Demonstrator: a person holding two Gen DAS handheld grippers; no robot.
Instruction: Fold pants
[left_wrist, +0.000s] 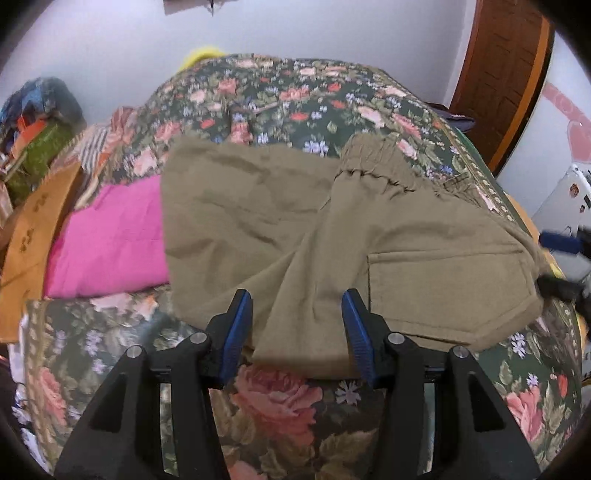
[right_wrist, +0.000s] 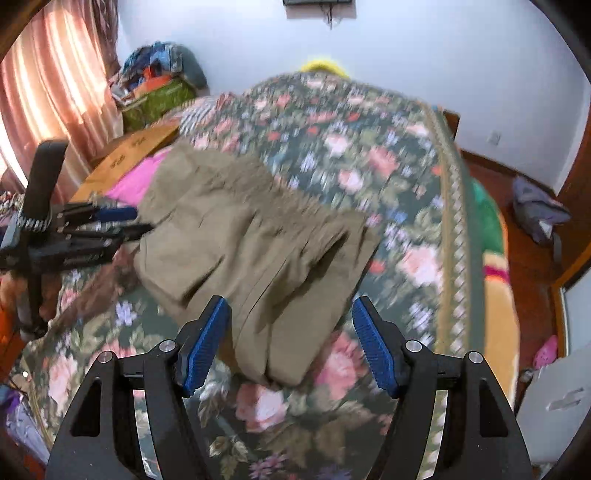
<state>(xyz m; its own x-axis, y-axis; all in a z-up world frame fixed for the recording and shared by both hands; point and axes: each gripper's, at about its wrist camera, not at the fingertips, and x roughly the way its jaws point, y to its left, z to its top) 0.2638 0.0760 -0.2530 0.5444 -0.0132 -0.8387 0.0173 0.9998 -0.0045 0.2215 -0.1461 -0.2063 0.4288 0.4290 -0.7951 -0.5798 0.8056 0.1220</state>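
Khaki pants (left_wrist: 332, 229) lie folded on the floral bedspread (left_wrist: 280, 402), elastic waistband (left_wrist: 373, 166) at the far side and a back pocket facing up. My left gripper (left_wrist: 297, 325) hovers open over the near fold of the cloth, pads apart and pinching nothing. In the right wrist view the same pants (right_wrist: 251, 251) show blurred. My right gripper (right_wrist: 291, 339) is open above their near end, with the cloth lying loose below the gap. The left gripper (right_wrist: 142, 220) reaches in at the pants' left edge, and the right gripper (left_wrist: 550, 264) shows at the pants' right edge.
A pink cloth (left_wrist: 110, 240) lies left of the pants beside a cardboard box (left_wrist: 33, 229). A clothes pile and green box (right_wrist: 159, 99) sit at the back left by a curtain (right_wrist: 48, 92). The bed edge (right_wrist: 454, 229) drops to a wooden floor with a bag (right_wrist: 535, 214).
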